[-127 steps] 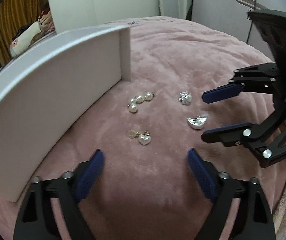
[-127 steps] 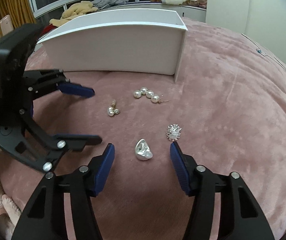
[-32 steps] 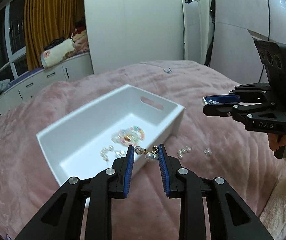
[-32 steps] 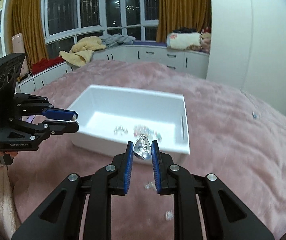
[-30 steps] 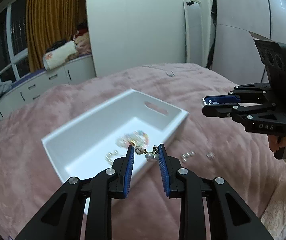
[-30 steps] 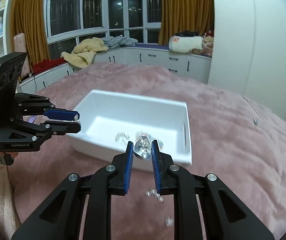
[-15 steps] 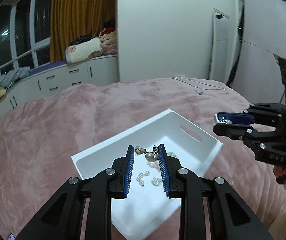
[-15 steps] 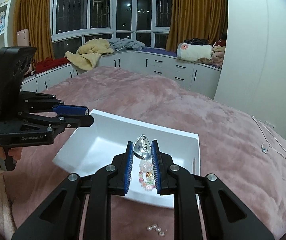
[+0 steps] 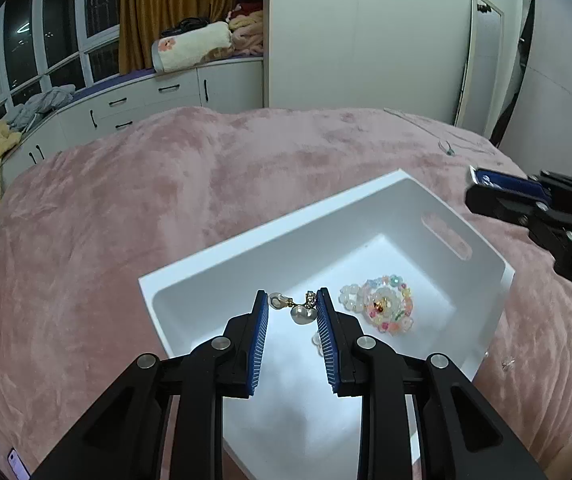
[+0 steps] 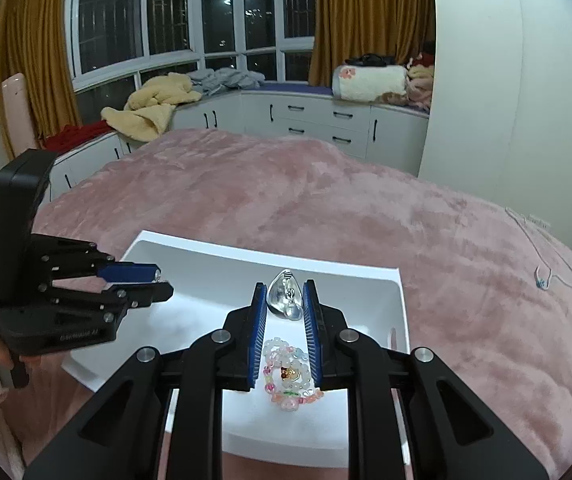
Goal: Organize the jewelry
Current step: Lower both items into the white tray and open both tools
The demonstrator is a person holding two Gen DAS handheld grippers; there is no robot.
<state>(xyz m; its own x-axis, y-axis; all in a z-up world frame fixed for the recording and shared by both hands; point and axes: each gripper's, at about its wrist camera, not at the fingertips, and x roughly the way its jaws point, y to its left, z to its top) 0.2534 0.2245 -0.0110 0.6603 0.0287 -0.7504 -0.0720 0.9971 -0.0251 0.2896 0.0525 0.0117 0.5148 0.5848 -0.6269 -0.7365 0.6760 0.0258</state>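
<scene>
Since half a second ago both grippers have travelled further over the white box, which now fills more of each view, and both have kept their loads. The left gripper is clamped on a pearl earring with a gold fitting, which hangs between the blue pads above the box's floor. The right gripper is closed on a silver earring, pinched upright between its fingers above the far part of the box. Inside the box lies a beaded bracelet of pale pink, white and coloured beads, bunched near the wall that has the handle slot. Just beside the left gripper's right finger, a few small white pearls lie on the box floor, partly hidden by that finger. The box sits on a pink blanket covering the bed. On the blanket beside the box's near corner lies a small sparkly earring.
</scene>
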